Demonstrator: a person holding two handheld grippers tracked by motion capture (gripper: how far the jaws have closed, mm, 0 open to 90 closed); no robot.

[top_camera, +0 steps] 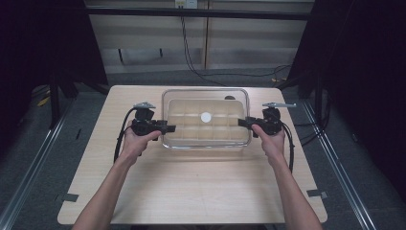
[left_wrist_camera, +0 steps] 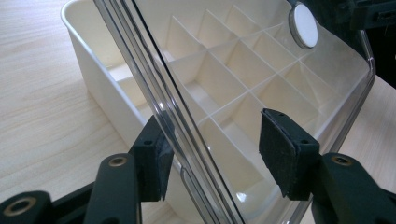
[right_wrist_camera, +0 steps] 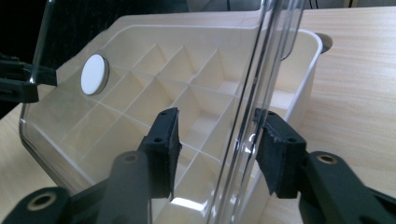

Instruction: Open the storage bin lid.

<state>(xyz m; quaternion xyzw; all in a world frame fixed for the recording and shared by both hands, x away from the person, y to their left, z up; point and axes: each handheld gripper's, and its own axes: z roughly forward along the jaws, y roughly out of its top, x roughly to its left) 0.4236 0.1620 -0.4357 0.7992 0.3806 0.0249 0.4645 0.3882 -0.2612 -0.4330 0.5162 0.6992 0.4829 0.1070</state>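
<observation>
Clear lid (top_camera: 206,116) with white disc

My two arms are bare, with no sleeves on them. My left gripper (top_camera: 168,128) and my right gripper (top_camera: 242,122) are both black, each with a small grey three-cornered plate on top and a black cable that loops back beside my arm. Up close, each one has two chunky black jaws with round brass-coloured rivets in the arms, and square black pads (left_wrist_camera: 156,163) on the ends that look a bit rough and have tiny screw holes in their edges.
</observation>
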